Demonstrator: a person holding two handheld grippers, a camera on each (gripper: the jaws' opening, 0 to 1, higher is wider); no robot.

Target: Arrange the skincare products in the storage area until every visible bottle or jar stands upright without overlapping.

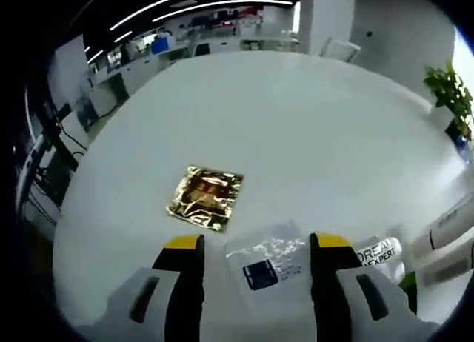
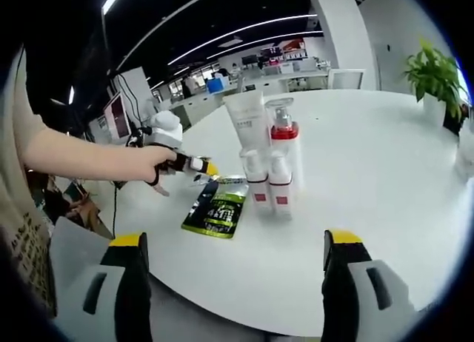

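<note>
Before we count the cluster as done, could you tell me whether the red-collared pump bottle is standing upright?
Upright. In the right gripper view the red-collared pump bottle stands base-down on the white table, pump uppermost, beside the white tube.

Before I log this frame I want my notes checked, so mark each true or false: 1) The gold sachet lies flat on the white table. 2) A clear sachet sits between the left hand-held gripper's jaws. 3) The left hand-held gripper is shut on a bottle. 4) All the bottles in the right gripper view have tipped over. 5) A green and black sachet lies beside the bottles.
1) True: the gold sachet lies flat on the white table.
2) True: the clear sachet lies there, under the open left hand-held gripper.
3) False: its jaws are apart, holding nothing.
4) False: the bottles stand upright.
5) True: the green and black sachet lies beside them.
</note>
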